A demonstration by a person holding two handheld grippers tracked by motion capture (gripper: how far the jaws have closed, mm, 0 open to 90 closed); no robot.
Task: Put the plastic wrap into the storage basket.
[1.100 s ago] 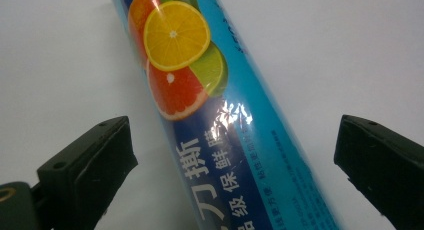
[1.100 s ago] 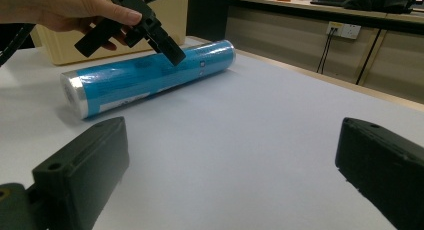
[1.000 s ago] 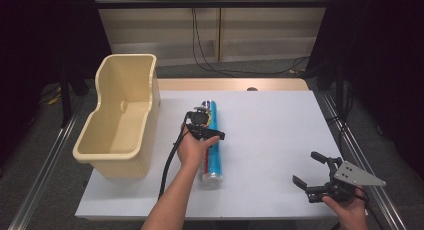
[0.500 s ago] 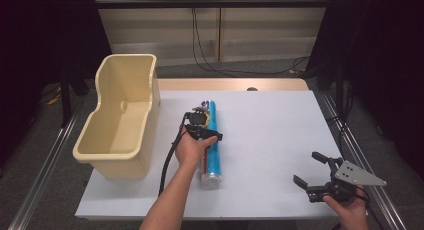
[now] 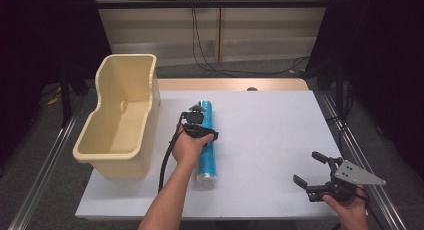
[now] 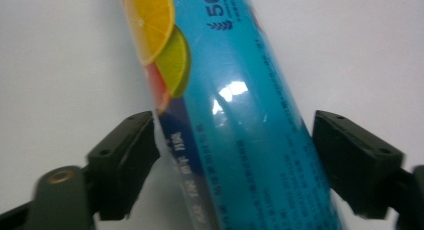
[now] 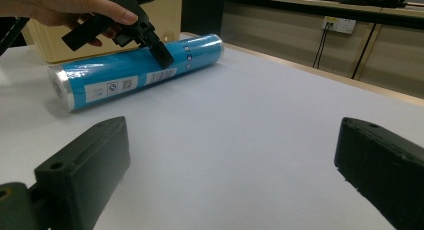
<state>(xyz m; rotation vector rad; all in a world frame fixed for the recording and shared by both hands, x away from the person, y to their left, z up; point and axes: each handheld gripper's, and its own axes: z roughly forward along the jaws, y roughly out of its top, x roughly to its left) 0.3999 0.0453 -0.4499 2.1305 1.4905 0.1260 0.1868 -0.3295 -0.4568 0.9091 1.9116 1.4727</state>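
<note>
- Two claws show in the high view: the left claw [image 5: 200, 121] sits at centre frame, directly over the blue roll [image 5: 206, 150], which lies lengthwise on the white table [image 5: 270, 140] just right of the cream bin [image 5: 120, 120]. The right claw [image 5: 320, 177] hangs wide open and empty at the lower right, well apart from the roll.
- In the left gripper view, the left claw [image 6: 235, 155] straddles the blue roll [image 6: 240, 140], which runs from the upper left to the bottom centre. The jaw at lower left appears to touch the wrapper; the jaw at right stands just off it, so the claw is spread about the roll and not yet closed on it.
- In the right gripper view, the right claw [image 7: 225, 170] is wide, with bare table between its jaws. At upper left the blue roll [image 7: 135, 70] lies with its silvery end toward the camera, and the hand [image 7: 65, 5] brings the left claw down across its middle.
- Judging by the glossy film wrapper, the roll will likely be slippery and light, and firm enough to resist a squeeze. A grip across the middle, where the claw already sits, should keep it balanced; being round, it may roll if nudged by one jaw first.
</note>
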